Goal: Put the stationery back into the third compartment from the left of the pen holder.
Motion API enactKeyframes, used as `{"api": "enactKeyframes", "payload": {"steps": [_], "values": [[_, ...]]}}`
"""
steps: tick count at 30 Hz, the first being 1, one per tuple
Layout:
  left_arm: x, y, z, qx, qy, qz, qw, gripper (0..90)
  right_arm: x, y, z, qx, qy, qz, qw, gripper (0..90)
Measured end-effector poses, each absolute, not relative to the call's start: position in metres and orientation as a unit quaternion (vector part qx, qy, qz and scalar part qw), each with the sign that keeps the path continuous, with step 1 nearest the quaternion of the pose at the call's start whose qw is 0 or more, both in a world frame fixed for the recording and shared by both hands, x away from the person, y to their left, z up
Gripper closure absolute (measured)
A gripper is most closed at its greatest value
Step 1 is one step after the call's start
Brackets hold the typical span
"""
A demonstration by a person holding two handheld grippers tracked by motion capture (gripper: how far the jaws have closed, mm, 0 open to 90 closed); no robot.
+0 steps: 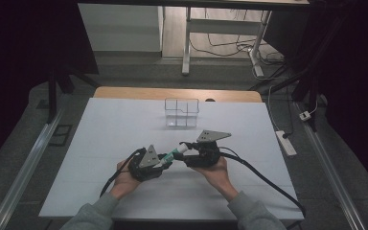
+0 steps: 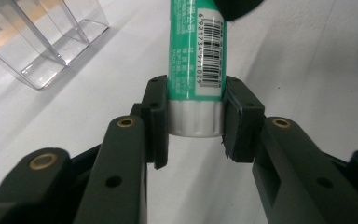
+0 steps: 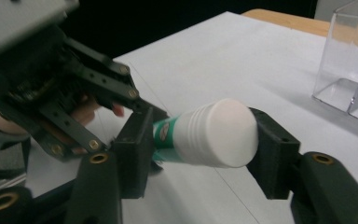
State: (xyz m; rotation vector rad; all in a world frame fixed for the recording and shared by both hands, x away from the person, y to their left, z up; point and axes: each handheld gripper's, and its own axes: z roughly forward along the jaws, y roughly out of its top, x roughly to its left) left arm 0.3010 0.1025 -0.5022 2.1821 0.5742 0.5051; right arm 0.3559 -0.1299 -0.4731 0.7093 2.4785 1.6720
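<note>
Left gripper (image 1: 162, 162) clamps the glue stick's (image 1: 173, 155) base; its cap points at the right gripper (image 1: 188, 149).

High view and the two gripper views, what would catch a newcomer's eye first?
The green glue stick held above the white table near the front, clamped at its silver base by the left gripper, with the right gripper around its white cap. Behind stands a clear divided box.

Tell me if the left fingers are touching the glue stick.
Touching. In the left gripper view, both fingers press against the silver base of the glue stick, with no gap on either side.
</note>
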Motion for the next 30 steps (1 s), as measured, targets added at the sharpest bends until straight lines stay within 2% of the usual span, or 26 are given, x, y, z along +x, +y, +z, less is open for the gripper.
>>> {"api": "enactKeyframes", "payload": {"steps": [4, 8, 12, 16, 20, 30], "values": [[0.301, 0.099, -0.505, 0.869, 0.220, 0.204, 0.393, 65.1, 0.354, -0.130, -0.469, 0.215, 0.794, 0.568, 0.017, 58.7], [0.301, 0.098, -0.506, 0.868, 0.222, 0.206, 0.393, 64.1, 0.351, -0.130, -0.467, 0.201, 0.793, 0.575, 0.014, 62.7], [0.303, 0.104, -0.505, 0.859, 0.242, 0.189, 0.410, 58.5, 0.350, -0.130, -0.465, 0.196, 0.794, 0.575, 0.024, 64.2], [0.305, 0.113, -0.502, 0.850, 0.265, 0.175, 0.421, 46.9, 0.351, -0.135, -0.460, 0.196, 0.797, 0.570, 0.047, 64.3], [0.306, 0.122, -0.501, 0.843, 0.286, 0.169, 0.423, 39.1, 0.352, -0.139, -0.455, 0.196, 0.796, 0.569, 0.064, 64.3], [0.289, 0.158, -0.495, 0.832, 0.319, 0.169, 0.422, 32.1, 0.358, -0.154, -0.435, 0.201, 0.789, 0.570, 0.109, 64.3]]}}
